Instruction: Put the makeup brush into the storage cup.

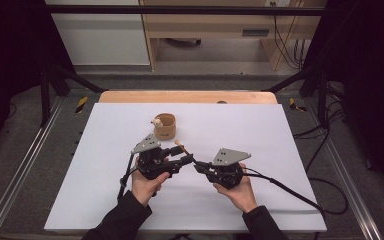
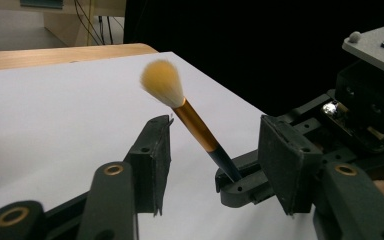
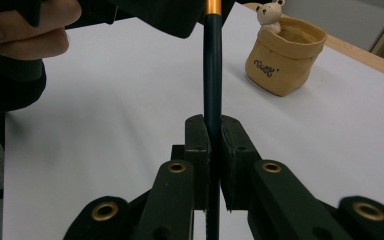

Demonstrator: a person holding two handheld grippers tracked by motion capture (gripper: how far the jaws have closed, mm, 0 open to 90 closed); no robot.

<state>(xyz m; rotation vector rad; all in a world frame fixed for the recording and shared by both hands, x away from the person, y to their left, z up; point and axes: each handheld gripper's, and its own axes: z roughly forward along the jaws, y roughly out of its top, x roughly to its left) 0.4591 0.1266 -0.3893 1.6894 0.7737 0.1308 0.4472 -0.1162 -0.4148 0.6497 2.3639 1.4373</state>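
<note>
While the right gripper [image 3: 211, 145] has its jaws pressed tight on the dark handle of a makeup brush [image 2: 195, 125], the left gripper [image 2: 215, 165] is kept spread wide, w/ the brush passing between its pads untouched. Brush is held above the white mat [image 1: 230, 130], bristles up & tilted toward the far side, approx. mid-table. Both grippers are seen close together near the front edge. A tan pouch-shaped holder [image 1: 164, 126] w/ a small bear figure [image 3: 271, 13] is set just beyond them.
</note>
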